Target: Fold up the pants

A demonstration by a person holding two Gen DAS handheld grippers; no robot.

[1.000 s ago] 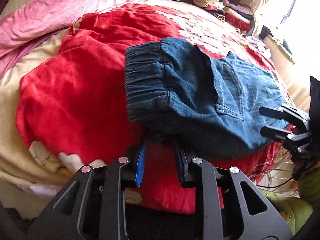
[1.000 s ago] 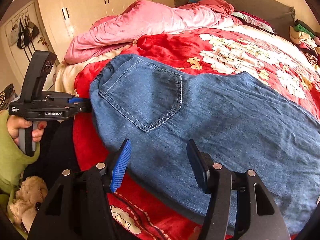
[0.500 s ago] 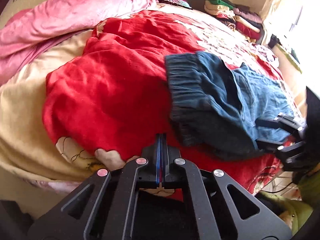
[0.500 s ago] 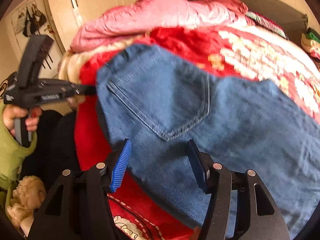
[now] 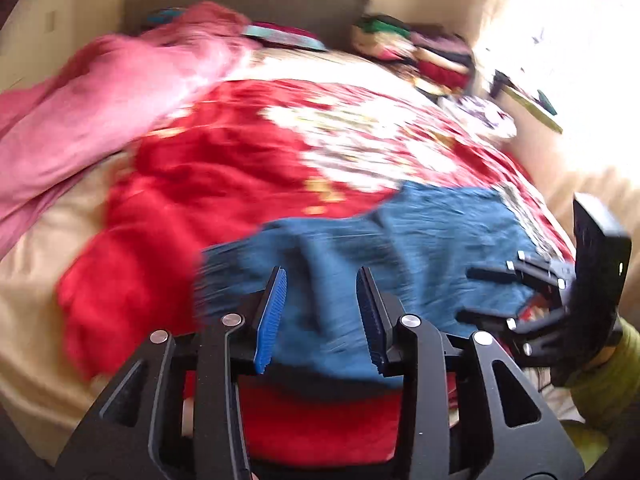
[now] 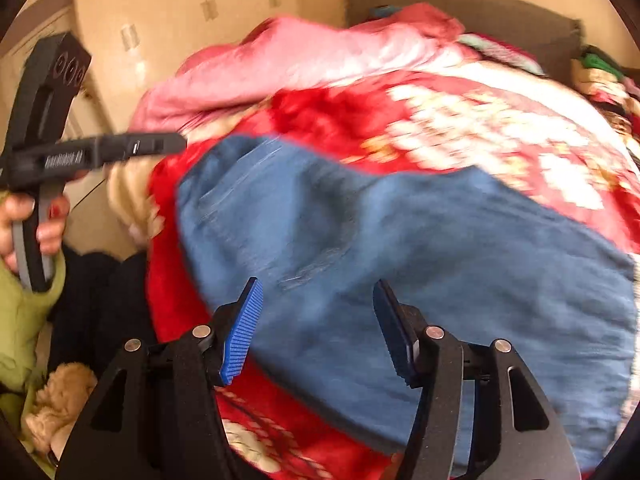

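Blue denim pants (image 5: 400, 248) lie folded over on the red floral blanket (image 5: 224, 184), near the bed's front edge. Both views are motion-blurred. My left gripper (image 5: 320, 312) is open and empty, its blue pads just before the waistband end of the pants. My right gripper (image 6: 318, 328) is open and empty, low over the pants (image 6: 400, 264). The right gripper also shows in the left wrist view (image 5: 480, 292) at the pants' right edge. The left gripper also shows in the right wrist view (image 6: 176, 144) at the left, held by a hand.
A pink quilt (image 5: 92, 108) is heaped at the back left. Stacked folded clothes (image 5: 420, 52) sit by the dark headboard (image 5: 248, 0). A bright window (image 5: 568, 40) is at the right. Cream wardrobe doors (image 6: 160, 32) stand left. A plush toy (image 6: 60, 396) lies below the bed's edge.
My left gripper was open, shut empty half a second ago, and is open again, now swung right toward the pants. Both cameras have tilted up. The right gripper stays open over the pants.
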